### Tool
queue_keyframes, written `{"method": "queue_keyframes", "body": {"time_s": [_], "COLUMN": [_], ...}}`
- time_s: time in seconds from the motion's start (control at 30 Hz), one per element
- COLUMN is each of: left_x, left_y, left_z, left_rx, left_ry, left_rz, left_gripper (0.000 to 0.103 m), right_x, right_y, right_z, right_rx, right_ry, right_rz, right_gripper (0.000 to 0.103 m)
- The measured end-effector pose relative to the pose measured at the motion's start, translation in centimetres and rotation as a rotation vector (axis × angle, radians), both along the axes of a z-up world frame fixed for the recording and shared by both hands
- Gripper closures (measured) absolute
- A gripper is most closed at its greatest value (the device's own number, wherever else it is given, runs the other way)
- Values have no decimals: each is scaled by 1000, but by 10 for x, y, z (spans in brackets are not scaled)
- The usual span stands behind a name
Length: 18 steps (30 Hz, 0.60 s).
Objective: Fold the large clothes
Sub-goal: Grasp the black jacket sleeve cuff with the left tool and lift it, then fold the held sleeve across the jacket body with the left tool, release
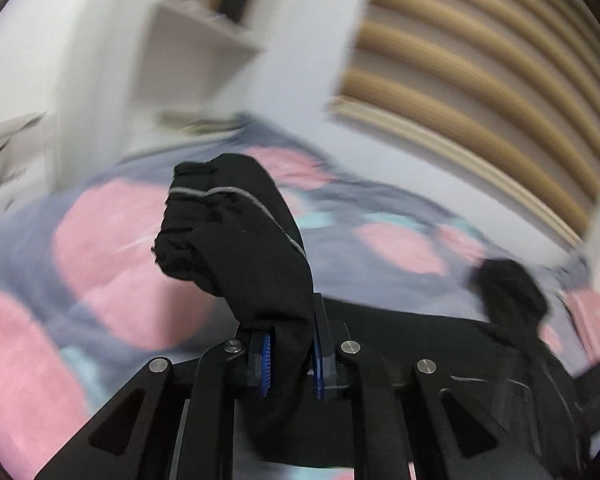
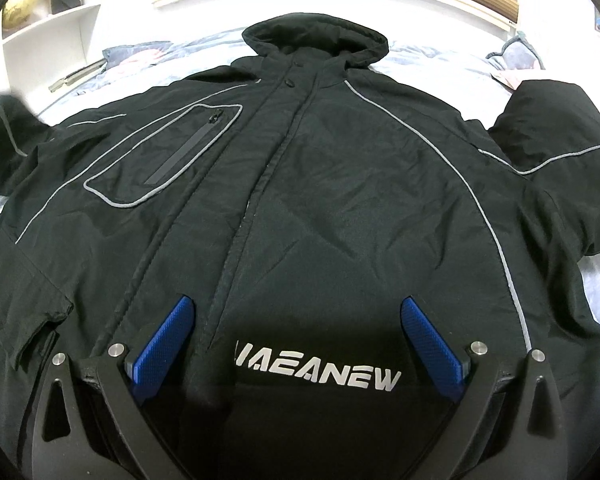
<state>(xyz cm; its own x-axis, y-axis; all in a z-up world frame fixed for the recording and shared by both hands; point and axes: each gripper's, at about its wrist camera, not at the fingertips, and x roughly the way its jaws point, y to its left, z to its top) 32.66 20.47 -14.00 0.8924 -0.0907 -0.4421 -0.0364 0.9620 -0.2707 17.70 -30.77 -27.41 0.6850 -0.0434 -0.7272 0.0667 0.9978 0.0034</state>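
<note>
Jaws clamped on jacket sleeve [image 1: 236, 240]

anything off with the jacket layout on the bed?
Mostly fine: the jacket lies front-up, closed, hood at the top. One sleeve is bunched and lifted off the bedspread, pinched in the left gripper. The right gripper hangs open over the hem.

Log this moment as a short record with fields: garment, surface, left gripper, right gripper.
garment: black jacket with grey piping, front up, hood at the far end
surface: bedspread in pink and grey
left gripper: left gripper shut on a sleeve of the jacket
right gripper: right gripper open, above the lower front near the white lettering
</note>
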Motion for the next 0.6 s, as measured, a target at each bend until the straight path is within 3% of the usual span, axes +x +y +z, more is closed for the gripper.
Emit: {"method": "queue_keyframes", "body": {"time_s": [0.17, 0.3, 0.5, 0.57, 0.6], "left_x": [-11, -16, -9, 1, 6], "left_y": [-114, -196, -305, -328, -333], "left_z": [39, 40, -23, -57, -74], "left_rx": [82, 133, 269, 315, 318], "left_ry": [-68, -55, 91, 192, 252], "left_rz": [-303, -459, -623, -655, -662], "left_gripper": [88, 88, 88, 84, 76], "right_x": [0, -1, -2, -2, -3], "right_y": [0, 0, 0, -1, -1], "right_z": [0, 0, 0, 0, 0], "right_rx": [4, 6, 11, 13, 14], "right_ry": [-5, -9, -14, -15, -16], "right_rz": [0, 0, 1, 2, 2], "right_gripper": [0, 0, 0, 0, 0]}}
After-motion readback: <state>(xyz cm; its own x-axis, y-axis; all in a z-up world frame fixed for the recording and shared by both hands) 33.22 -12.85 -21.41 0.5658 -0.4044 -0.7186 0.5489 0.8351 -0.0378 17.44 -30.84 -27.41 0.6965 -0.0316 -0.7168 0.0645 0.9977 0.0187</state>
